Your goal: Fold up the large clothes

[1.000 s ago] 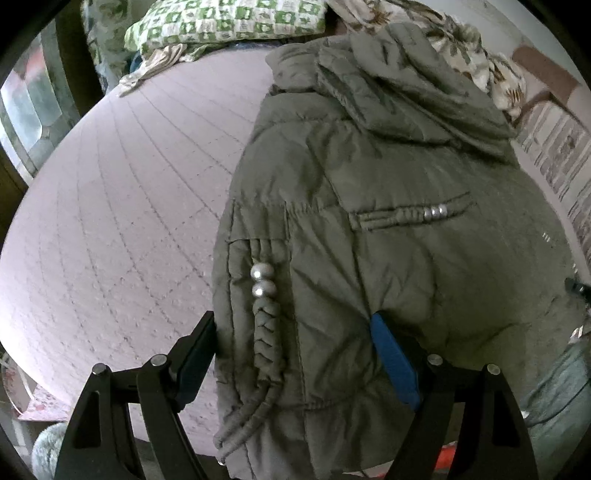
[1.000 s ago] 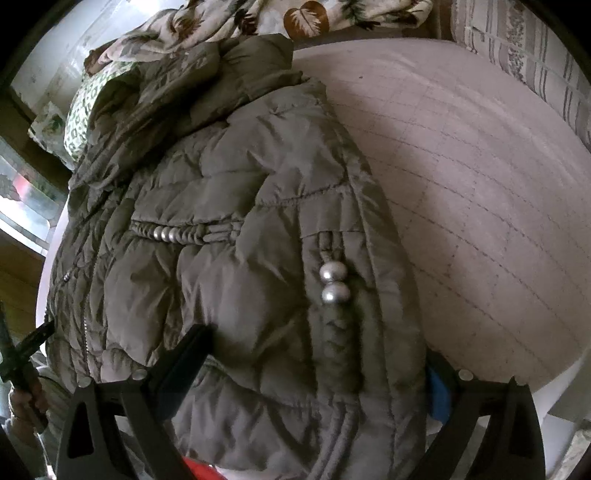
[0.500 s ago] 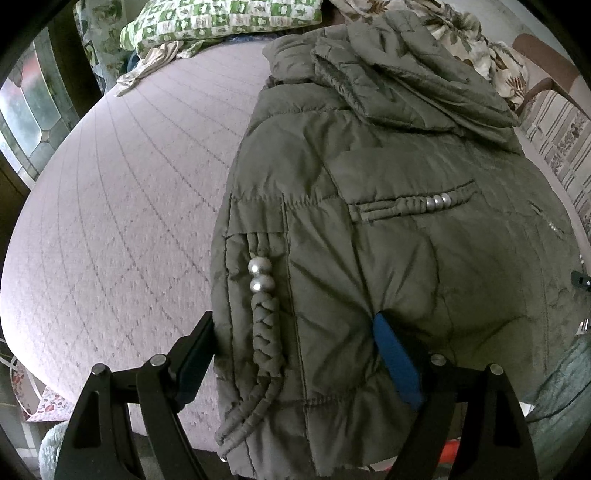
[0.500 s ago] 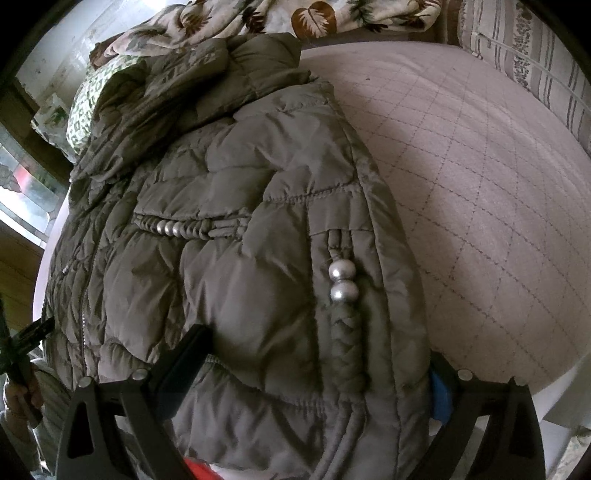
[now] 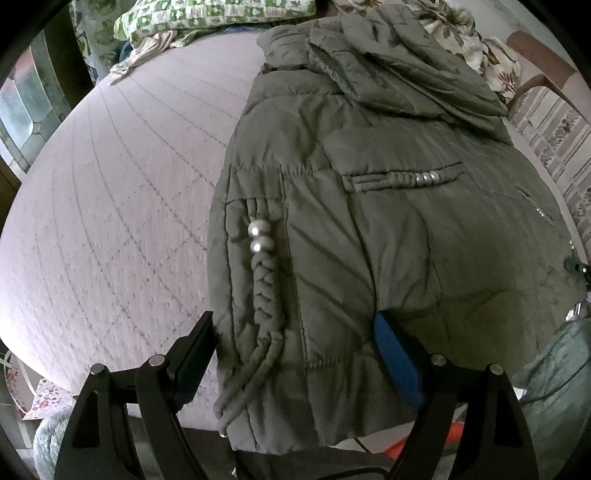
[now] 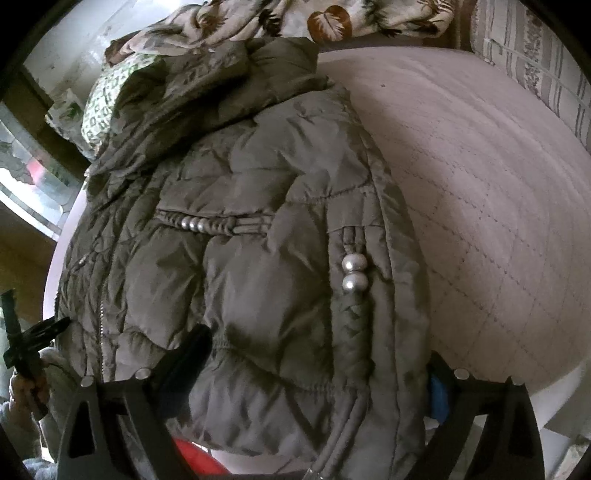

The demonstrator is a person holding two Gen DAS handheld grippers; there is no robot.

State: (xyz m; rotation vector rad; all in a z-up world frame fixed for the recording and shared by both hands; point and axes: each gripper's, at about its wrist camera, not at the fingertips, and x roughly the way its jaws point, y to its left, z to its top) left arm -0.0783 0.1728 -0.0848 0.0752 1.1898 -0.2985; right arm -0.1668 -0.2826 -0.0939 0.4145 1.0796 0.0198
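Two open grippers (image 5: 295,354) (image 6: 317,373) straddling jacket (image 5: 369,221) hem

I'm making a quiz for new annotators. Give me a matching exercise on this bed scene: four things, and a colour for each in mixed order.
Things:
1. puffer jacket
2. quilted bed cover
3. checked pillow
4. two round beads

Colours:
A. silver
B. green and white
C. olive
D. pale pink

Pairs: 1-C, 2-D, 3-B, 4-A
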